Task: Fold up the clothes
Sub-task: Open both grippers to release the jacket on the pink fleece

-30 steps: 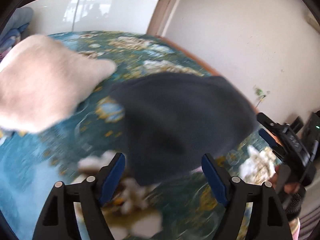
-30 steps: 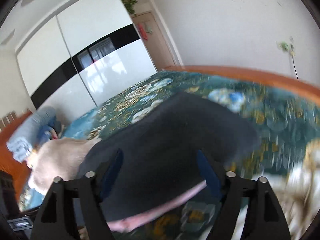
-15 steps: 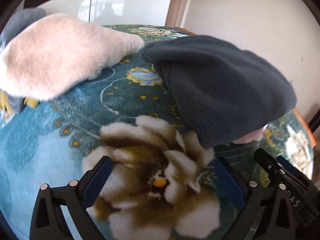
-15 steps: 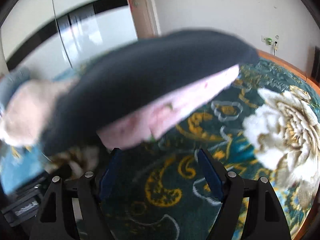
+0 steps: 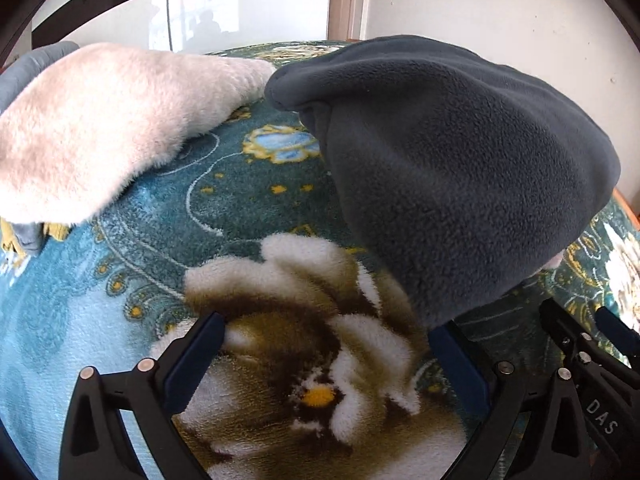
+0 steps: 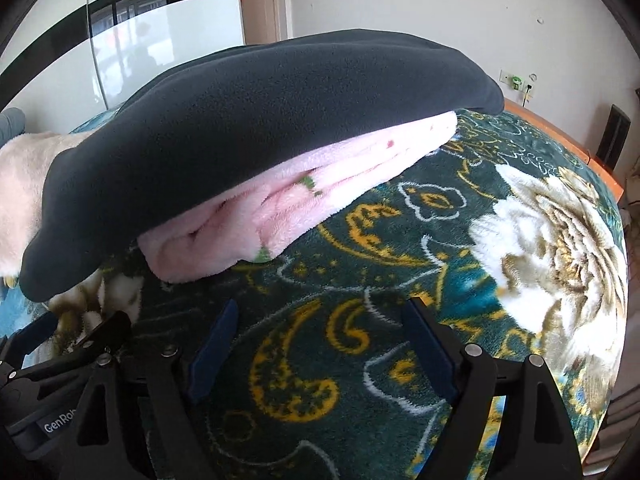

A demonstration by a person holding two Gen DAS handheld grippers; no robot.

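On the bed (image 6: 400, 216), a grey fleece (image 6: 224, 112) covers pink cloth (image 6: 280, 204); both grippers' fingers, left (image 5: 328, 350) and right (image 6: 320, 324), stand open and empty, the right's having just widened.

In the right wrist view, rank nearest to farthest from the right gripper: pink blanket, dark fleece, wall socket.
From the right gripper:
1. Pink blanket, folded, just ahead.
2. Dark fleece, lying on top of it.
3. Wall socket, far right wall.

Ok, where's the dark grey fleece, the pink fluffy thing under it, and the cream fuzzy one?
dark grey fleece (image 6: 240, 120), right wrist view, top surface.
pink fluffy thing (image 6: 304, 200), right wrist view, folded edge.
cream fuzzy one (image 5: 104, 120), left wrist view, middle.
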